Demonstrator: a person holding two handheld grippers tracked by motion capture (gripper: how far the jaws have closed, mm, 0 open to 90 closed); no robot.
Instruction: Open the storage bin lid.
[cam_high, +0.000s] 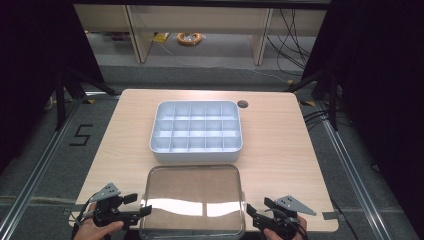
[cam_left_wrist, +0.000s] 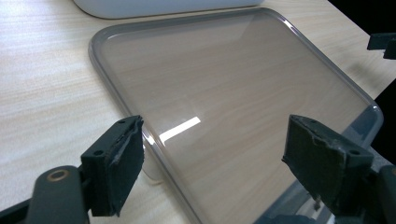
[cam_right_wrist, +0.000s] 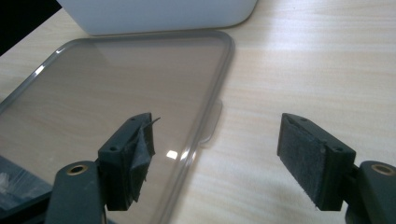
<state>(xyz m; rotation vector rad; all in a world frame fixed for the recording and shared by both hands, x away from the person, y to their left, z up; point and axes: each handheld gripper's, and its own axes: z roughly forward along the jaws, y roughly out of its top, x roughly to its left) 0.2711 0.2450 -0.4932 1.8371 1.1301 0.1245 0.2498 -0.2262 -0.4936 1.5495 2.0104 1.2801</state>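
Two hand-held grippers flank the clear lid (cam_high: 192, 200) lying flat on the tabletop (cam_high: 280, 150), its near edge cut off. Left hand-held gripper (cam_left_wrist: 212, 154) view: jaws spread, lid's rim between, unpinched. Right hand-held gripper (cam_right_wrist: 215, 154) view: jaws spread over the lid's tab.

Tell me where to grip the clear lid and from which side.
Grip the lid by the small tabs on its two short edges, left gripper from the left and right gripper from the right. It lies flat, so only those tabs stick out for the fingers.
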